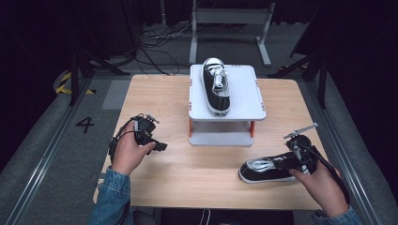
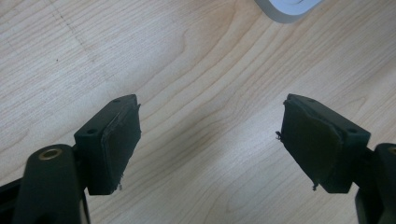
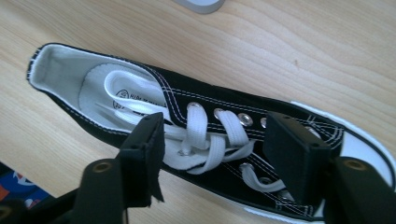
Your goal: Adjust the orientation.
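Right gripper [image 3: 212, 154] spread over laced sneaker [image 3: 196, 135] on table [image 1: 197, 173]; pickup step: next, lower, pinch laces.

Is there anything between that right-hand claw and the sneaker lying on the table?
Nothing visible. The right gripper hangs directly over the laced middle of the black sneaker, its open jaws straddling the white laces, with bare wooden table around it.

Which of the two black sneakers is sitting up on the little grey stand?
The far sneaker, lying on the grey stand. The other sneaker lies on the table by the right gripper.
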The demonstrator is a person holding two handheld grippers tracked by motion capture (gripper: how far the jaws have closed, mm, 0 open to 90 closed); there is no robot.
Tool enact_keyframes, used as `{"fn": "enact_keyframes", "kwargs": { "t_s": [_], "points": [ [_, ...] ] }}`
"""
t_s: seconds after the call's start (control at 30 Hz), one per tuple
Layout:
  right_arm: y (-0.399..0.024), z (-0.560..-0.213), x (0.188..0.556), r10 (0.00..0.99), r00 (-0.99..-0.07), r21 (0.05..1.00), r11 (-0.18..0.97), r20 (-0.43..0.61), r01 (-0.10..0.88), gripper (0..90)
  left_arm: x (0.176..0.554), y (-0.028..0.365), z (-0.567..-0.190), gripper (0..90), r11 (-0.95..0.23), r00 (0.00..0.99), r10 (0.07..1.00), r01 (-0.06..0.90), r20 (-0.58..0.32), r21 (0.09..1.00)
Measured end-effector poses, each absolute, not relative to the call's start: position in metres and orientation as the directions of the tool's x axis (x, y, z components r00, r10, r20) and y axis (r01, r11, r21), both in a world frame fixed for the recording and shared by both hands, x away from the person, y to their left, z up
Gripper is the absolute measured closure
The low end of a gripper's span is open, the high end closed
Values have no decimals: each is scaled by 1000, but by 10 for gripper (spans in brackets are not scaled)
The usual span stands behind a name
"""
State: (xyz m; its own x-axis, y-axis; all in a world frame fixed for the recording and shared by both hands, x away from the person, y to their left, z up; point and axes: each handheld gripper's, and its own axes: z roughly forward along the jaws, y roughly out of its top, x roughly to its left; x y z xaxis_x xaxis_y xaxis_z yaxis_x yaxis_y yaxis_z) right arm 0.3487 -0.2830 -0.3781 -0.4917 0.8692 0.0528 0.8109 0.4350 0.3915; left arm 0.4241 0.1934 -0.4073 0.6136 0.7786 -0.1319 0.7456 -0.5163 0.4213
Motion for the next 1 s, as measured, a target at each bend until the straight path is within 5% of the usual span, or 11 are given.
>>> {"fn": "enact_keyframes", "kwargs": {
  "t_s": [0.33,0.5,0.6,1.0],
  "points": [
    [-273,-397,355,915,-401,294,393,-35,871,346,423,191,-406,212,-529,627,768,736,-130,423],
    [-271,-388,354,885,-465,277,456,-37,846,704,421,196,-409,212,-510,608,781,751,-140,419],
    [-269,-378,351,853,-519,291,513,-64,808,831,419,200,-409,212,-507,605,784,754,-139,418],
    [-288,-346,372,742,-625,267,670,-241,693,864,416,202,-411,211,-498,590,795,765,-137,408]
  ]
}}
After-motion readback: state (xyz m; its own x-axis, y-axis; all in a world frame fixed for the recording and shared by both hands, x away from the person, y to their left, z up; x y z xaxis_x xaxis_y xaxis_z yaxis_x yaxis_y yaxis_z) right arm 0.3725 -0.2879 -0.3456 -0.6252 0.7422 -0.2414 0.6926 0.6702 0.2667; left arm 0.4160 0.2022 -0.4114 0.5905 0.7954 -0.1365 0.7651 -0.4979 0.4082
